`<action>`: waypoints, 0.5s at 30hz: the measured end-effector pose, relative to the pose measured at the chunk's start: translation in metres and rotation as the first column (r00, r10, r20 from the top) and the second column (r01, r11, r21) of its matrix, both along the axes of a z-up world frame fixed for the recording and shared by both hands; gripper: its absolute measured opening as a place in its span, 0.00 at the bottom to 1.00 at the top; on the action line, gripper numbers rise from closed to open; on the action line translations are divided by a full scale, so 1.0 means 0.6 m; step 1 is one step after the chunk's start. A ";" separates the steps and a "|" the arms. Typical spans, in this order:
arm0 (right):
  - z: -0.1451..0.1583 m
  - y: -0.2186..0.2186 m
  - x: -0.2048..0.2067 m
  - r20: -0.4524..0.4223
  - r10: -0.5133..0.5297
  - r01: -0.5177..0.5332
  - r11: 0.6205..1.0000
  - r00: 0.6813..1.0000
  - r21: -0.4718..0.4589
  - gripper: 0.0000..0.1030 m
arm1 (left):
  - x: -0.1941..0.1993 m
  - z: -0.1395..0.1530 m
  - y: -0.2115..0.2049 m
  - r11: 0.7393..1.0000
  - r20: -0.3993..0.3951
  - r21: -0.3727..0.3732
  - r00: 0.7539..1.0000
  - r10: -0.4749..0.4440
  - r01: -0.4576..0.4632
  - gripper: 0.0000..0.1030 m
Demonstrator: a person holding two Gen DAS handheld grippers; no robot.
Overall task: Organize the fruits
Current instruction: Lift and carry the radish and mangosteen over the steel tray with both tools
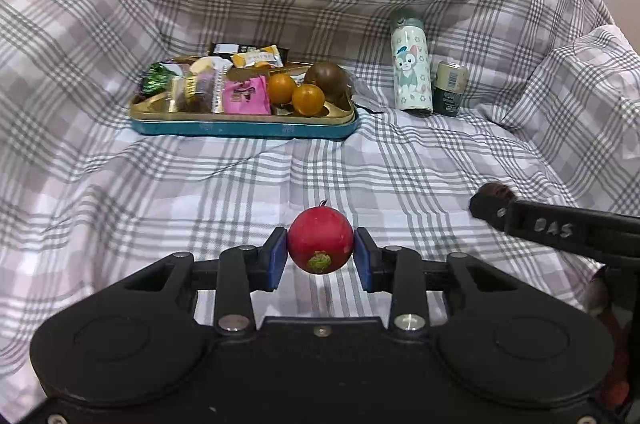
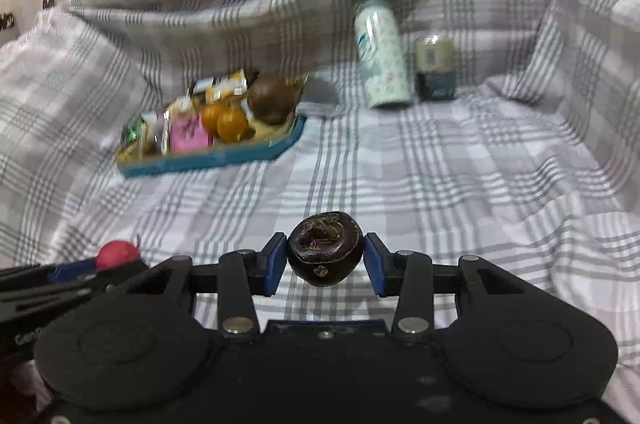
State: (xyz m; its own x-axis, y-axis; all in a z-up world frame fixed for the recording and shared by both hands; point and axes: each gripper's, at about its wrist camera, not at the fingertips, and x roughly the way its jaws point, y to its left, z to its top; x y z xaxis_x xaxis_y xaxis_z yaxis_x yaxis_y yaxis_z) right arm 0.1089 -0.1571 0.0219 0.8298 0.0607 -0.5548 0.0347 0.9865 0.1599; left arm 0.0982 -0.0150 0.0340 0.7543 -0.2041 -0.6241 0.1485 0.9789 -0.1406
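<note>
The left claw [image 1: 320, 256] is clamped on a red round fruit [image 1: 320, 244] and the right claw [image 2: 325, 258] on a dark wrinkled fruit [image 2: 325, 248], both held clear of the checked cloth [image 1: 360, 164]. Carrying them well probably means keeping both grips firm, approaching the tray [image 1: 240, 126] one at a time, and lowering each beside the two orange fruits [image 1: 296, 94] and the brown fruit [image 1: 325, 77]. Snack packets [image 1: 244, 96] crowd the tray's left side, and a patterned bottle [image 1: 412, 72] and a small can [image 1: 451, 88] stand just right of it.
</note>
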 end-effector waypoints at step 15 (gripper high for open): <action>0.034 0.026 -0.211 0.084 0.028 -0.020 0.996 0.996 -0.090 0.42 | -0.158 0.019 0.011 1.000 -0.094 0.001 0.996 0.008 -0.007 0.43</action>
